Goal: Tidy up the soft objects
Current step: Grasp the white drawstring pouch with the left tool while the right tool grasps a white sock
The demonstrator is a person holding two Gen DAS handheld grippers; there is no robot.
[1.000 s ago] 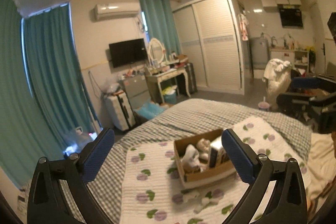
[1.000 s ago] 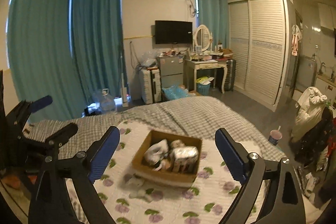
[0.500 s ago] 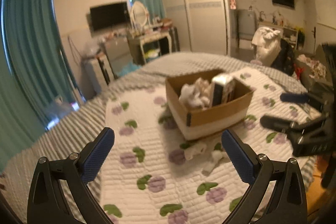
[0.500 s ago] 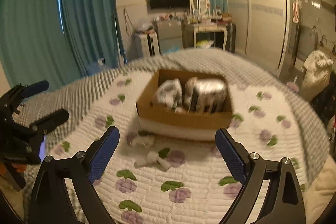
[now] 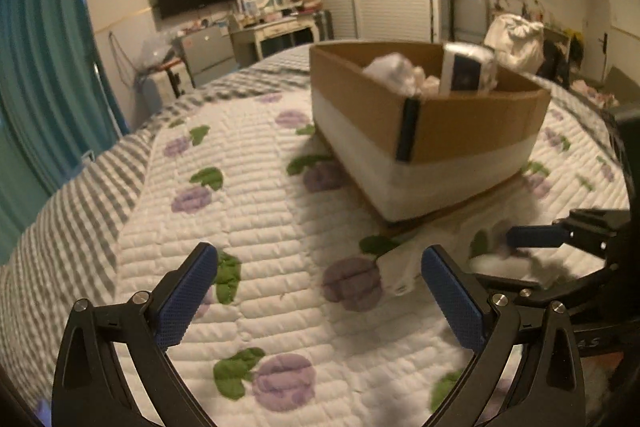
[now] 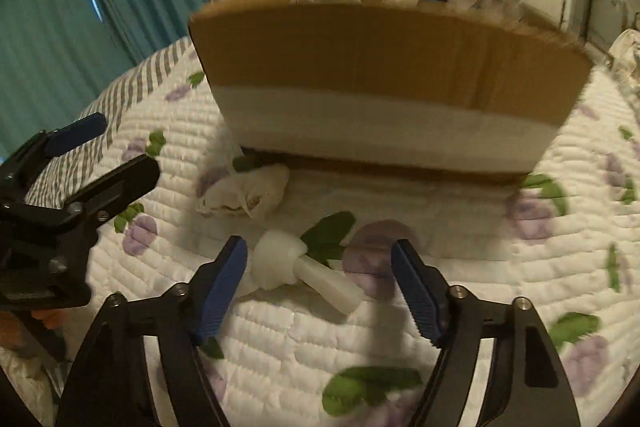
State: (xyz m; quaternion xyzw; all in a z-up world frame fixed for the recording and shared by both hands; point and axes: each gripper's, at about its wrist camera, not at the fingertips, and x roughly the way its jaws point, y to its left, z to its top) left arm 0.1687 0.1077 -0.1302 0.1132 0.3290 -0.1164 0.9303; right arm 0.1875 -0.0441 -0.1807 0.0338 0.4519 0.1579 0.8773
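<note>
Both your grippers have dropped low; your open right gripper (image 6: 320, 287) straddles the white mushroom-shaped soft toy (image 6: 298, 273), off-centre, so closing may squirt it leftward.

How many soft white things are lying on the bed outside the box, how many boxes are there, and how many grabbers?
White soft things on the quilt: 2, a crumpled one and a rolled one
Box: 1
Grippers: 2, left gripper and right gripper
Total: 5
</note>
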